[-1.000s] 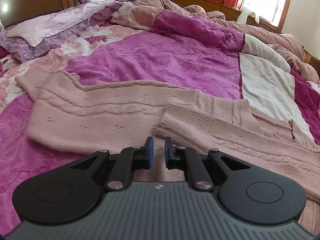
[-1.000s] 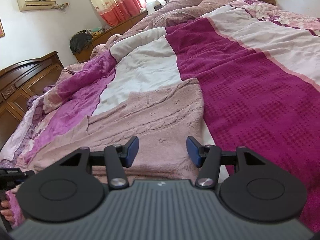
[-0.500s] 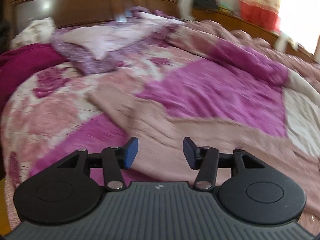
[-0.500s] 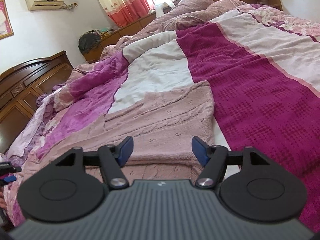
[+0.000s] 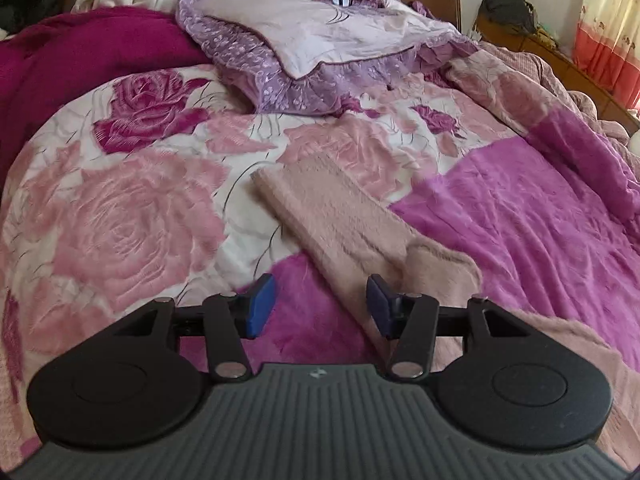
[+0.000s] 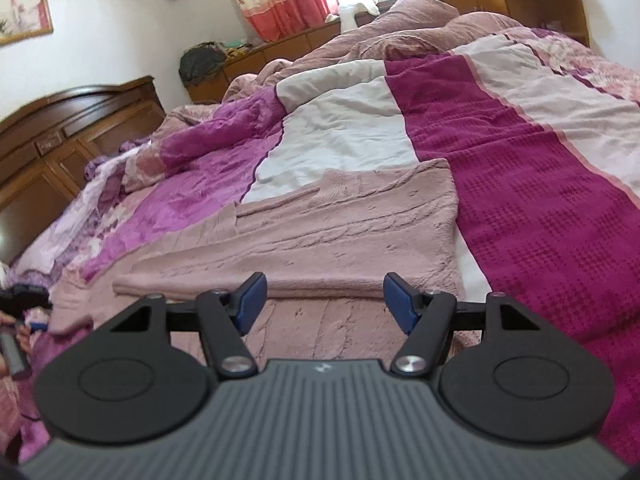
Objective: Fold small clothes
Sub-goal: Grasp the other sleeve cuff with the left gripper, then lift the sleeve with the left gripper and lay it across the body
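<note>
A dusty pink knitted sweater lies flat on the bed. In the left wrist view its sleeve [image 5: 336, 216] stretches away over the floral blanket. My left gripper [image 5: 320, 306] is open and empty, just short of the sleeve's near part. In the right wrist view the sweater's body [image 6: 328, 240] lies with one fold across it. My right gripper [image 6: 324, 300] is open and empty above the sweater's near edge. The left gripper also shows at the left edge of the right wrist view [image 6: 20, 320].
A purple-trimmed pillow [image 5: 320, 40] and a dark red blanket [image 5: 80, 60] lie near the wooden headboard [image 6: 80, 128]. A heaped pink and magenta quilt [image 6: 360, 80] fills the far side of the bed. A magenta cover [image 6: 540, 220] lies right of the sweater.
My left gripper opened from nearly shut and swung left toward the sweater's sleeve and the pillow. My right gripper stayed open and shifted slightly over the sweater's body.
</note>
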A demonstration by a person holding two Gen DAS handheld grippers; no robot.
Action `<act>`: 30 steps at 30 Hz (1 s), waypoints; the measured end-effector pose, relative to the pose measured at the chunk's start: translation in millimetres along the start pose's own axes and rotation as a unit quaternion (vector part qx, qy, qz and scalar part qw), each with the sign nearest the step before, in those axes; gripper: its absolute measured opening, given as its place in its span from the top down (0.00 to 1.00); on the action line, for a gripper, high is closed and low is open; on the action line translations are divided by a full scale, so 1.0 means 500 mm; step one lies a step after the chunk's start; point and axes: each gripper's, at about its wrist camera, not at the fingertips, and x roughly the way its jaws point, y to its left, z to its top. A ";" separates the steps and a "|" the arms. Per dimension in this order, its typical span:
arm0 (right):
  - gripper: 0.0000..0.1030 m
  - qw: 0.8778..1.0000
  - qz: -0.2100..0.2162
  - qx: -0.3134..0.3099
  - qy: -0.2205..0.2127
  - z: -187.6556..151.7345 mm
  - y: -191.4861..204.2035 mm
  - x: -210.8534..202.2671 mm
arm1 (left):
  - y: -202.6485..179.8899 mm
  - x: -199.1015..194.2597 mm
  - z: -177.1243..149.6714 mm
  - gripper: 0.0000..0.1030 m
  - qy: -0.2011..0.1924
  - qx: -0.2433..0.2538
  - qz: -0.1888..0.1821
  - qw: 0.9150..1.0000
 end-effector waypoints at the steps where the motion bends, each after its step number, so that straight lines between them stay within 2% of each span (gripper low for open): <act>1: 0.35 1.000 -0.001 -0.003 0.002 -0.001 0.004 0.000 | -0.003 0.008 0.002 0.43 -0.008 0.001 0.001 1.000; 7: 0.35 1.000 -0.011 -0.005 0.016 -0.016 0.015 0.008 | 0.003 0.060 0.021 0.43 -0.018 -0.032 -0.025 0.999; 12: 0.35 0.999 -0.017 0.005 0.031 -0.032 0.022 0.026 | -0.015 0.078 0.026 0.44 -0.029 -0.016 -0.043 0.999; 13: 0.35 0.999 -0.018 0.007 0.035 -0.034 0.025 0.030 | -0.018 0.079 0.025 0.49 -0.032 -0.011 -0.048 0.998; 14: 0.35 0.999 -0.018 0.007 0.038 -0.037 0.027 0.033 | -0.019 0.080 0.024 0.66 -0.033 -0.005 -0.059 0.998; 16: 0.35 0.999 -0.018 0.005 0.041 -0.039 0.031 0.036 | -0.019 0.081 0.025 0.87 -0.024 -0.001 -0.075 0.997; 19: 0.35 0.999 -0.020 0.001 0.040 -0.038 0.033 0.034 | -0.010 0.059 0.034 0.89 -0.041 0.003 -0.083 0.996; 24: 0.35 0.999 -0.020 0.001 0.033 -0.032 0.024 0.027 | 0.038 -0.012 0.085 0.90 -0.112 0.009 -0.049 0.992; 30: 0.35 0.999 -0.012 0.012 0.037 -0.039 0.023 0.037 | 0.095 -0.092 0.147 0.90 -0.157 0.033 -0.043 0.986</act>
